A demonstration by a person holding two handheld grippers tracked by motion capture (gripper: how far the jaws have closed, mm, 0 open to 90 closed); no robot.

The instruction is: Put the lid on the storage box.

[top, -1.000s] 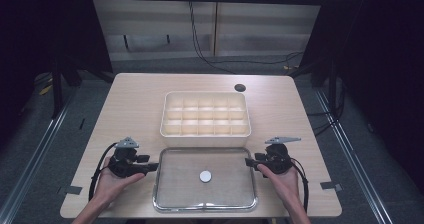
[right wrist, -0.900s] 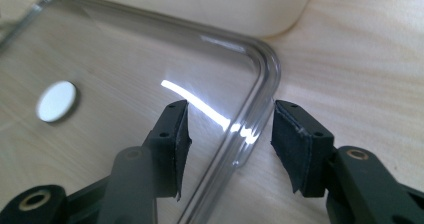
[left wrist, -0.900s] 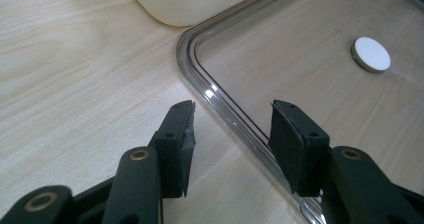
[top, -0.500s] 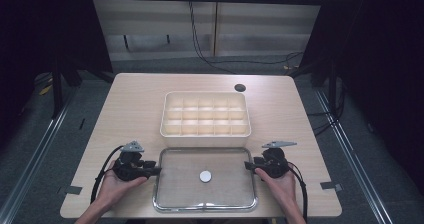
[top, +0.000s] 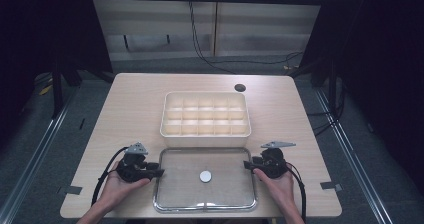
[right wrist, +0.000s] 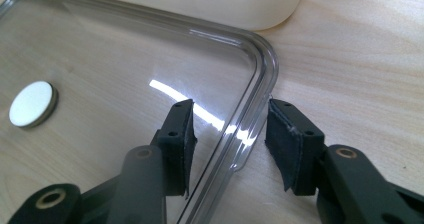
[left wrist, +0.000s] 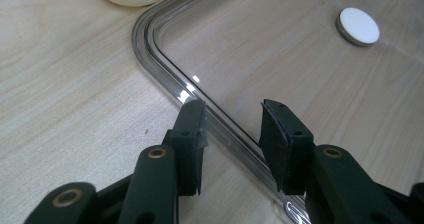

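Note:
A clear plastic lid lies flat on the wooden table, just in front of a cream compartment box. A small white disc rests at the lid's middle. My left gripper is at the lid's left edge. In the left gripper view its jaws straddle the raised rim, with the disc beyond. They have just been closing, and a gap still shows. My right gripper is at the right edge. Its jaws straddle the rim, also closing and not pressing.
The box's rounded corner stands just past the lid's far edge. A dark round hole sits in the tabletop at the back right. Tape marks lie near the table's front corners. Cables trail from both grippers toward the front edge.
Both pairs of jaws have narrowed around the lid's rim. The hands have drawn very slightly toward the front edge; the lid and disc lie where they were.

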